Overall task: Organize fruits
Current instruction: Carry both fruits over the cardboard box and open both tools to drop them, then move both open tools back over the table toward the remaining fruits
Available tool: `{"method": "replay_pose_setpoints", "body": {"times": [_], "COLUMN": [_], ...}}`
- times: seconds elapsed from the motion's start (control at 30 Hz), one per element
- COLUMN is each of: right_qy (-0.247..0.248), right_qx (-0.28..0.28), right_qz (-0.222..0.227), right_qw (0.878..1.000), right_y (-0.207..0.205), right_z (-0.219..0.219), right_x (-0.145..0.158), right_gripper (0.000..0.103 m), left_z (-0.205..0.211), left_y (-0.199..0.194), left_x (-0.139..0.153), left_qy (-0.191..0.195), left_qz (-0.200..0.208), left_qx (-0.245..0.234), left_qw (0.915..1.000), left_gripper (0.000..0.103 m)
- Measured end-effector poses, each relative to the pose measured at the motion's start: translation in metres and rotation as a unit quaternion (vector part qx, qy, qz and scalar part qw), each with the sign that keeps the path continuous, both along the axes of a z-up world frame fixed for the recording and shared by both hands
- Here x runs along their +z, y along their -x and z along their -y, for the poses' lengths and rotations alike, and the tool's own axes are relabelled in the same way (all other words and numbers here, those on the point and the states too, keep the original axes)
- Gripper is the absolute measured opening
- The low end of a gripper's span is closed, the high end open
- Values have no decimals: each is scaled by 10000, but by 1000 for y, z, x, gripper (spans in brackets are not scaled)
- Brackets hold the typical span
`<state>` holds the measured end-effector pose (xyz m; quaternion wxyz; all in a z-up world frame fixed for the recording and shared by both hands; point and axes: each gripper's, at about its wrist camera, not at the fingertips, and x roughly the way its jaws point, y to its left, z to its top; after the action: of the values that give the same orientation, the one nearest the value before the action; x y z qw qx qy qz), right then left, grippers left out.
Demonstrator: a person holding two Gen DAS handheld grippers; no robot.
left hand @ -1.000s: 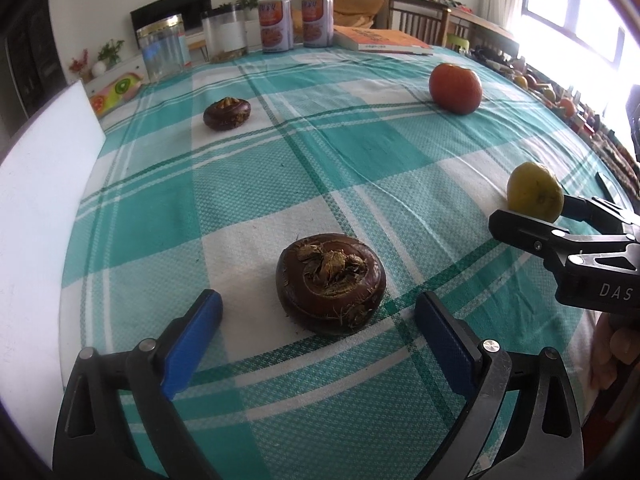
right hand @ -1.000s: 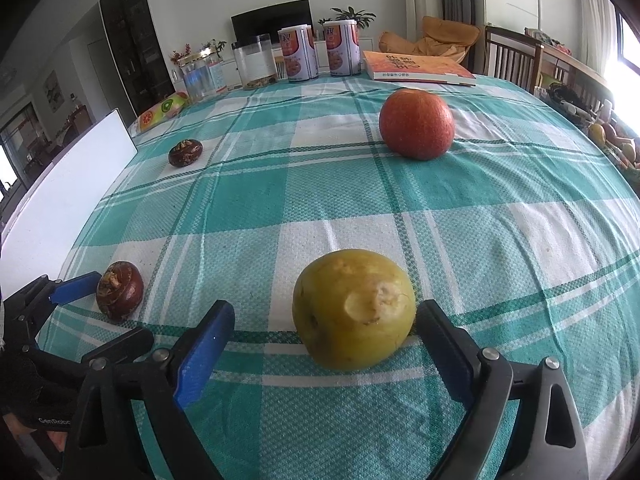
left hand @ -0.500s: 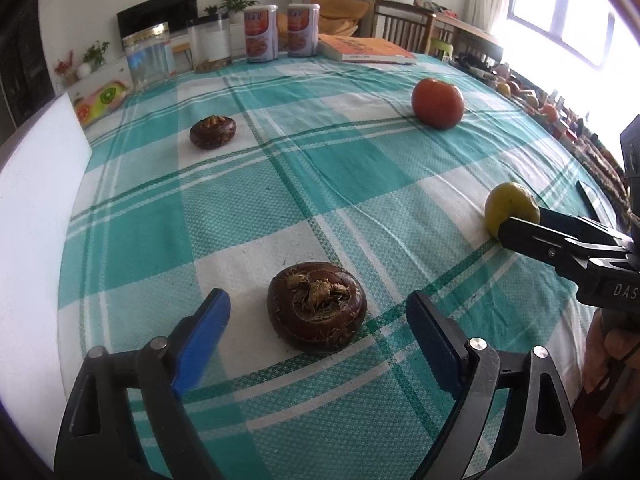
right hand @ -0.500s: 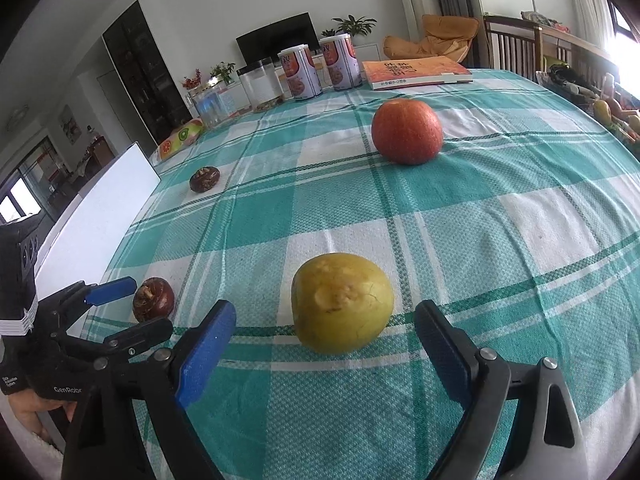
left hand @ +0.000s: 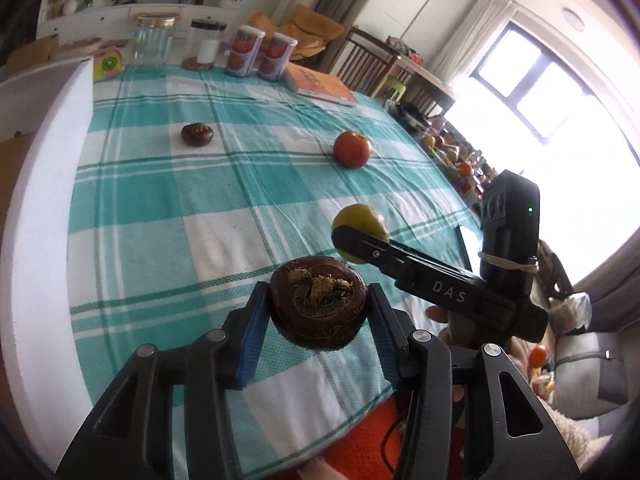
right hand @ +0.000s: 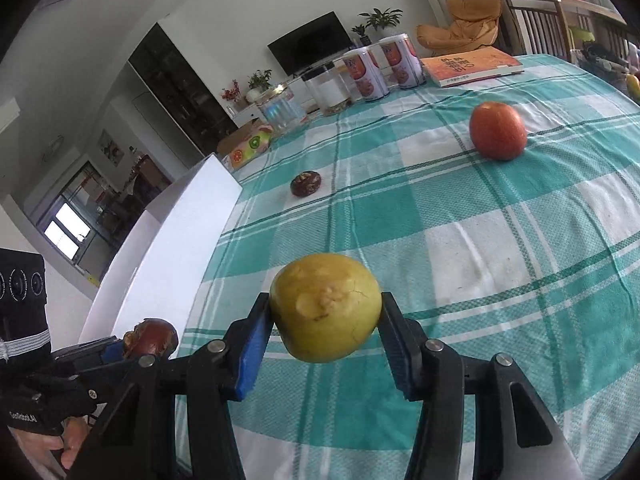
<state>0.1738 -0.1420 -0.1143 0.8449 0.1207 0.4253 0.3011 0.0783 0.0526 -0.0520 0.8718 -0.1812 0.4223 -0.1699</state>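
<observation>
Gripping: left gripper (left hand: 319, 312) clamps brown fruit (left hand: 319, 307); right gripper (right hand: 325, 320) clamps yellow fruit (right hand: 325, 307); red fruit (right hand: 497, 130) at 1 o'clock.

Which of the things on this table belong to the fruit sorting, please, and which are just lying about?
Job: brown fruit in left gripper; yellow fruit in right gripper; red fruit; second brown fruit.
Lying about: cans, jars, book.

Ref: apple (left hand: 352, 149) on tablecloth (left hand: 168, 200). Water chestnut (left hand: 197, 134) lies left of apple; book (left hand: 320, 86), cans (left hand: 260, 56) & jars (left hand: 154, 42) behind apple.
</observation>
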Motion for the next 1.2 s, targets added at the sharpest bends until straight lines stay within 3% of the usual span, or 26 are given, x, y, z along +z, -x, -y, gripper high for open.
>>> {"method": "replay_pose_setpoints", "body": {"times": [0.1,0.23,0.33,0.47,0.6,0.63,0.67,0.7,0.77,0.9,0.93,0.97,1.07,1.2], "right_qy": [-275,-315,-164,457,955,1074,1129,1129,973,627,605,615,979,1985], "right_qx": [697,1728,2400,3217,3553,3556,3513,3466,3281,2491,2226,1926,1056,-155], "right_qz": [130,281,218,118,126,208,317,400,547,1009,1142,1262,1399,1057], "right_qw": [9971,9841,9704,9457,9298,9282,9289,9303,9380,9612,9663,9712,9796,9743], "right_y": [21,54,79,117,143,146,147,146,140,108,99,90,52,-5], "right_z": [-53,-137,-197,-267,-303,-307,-308,-306,-292,-231,-213,-192,-131,-50], "right_x": [31,62,64,41,19,16,17,19,28,47,50,50,36,-10], "right_gripper": [52,53,53,53,53,53,56,61,80,87,93,100,103,103], "left_z": [-43,-110,-162,-213,-233,-236,-237,-237,-233,-211,-201,-190,-148,-77], "left_y": [35,70,81,93,98,97,98,98,95,82,77,72,55,23], "left_x": [36,55,37,-1,-28,-30,-32,-32,-29,-13,-7,0,18,32], "left_qy": [62,-368,-695,-1201,-1435,-1461,-1477,-1477,-1441,-1606,-1646,-1654,-1584,-1398], "left_qz": [269,482,191,-358,-742,-773,-788,-770,-677,-323,-179,-29,394,733], "left_qx": [431,1460,2299,3144,3512,3587,3670,3768,3901,3830,3747,3624,3088,2004], "left_qw": [9987,9874,9705,9410,9223,9187,9150,9112,9069,9091,9122,9172,9370,9669], "left_gripper": [50,50,50,50,55,65,77,81,83,83,83,83,86,89]}}
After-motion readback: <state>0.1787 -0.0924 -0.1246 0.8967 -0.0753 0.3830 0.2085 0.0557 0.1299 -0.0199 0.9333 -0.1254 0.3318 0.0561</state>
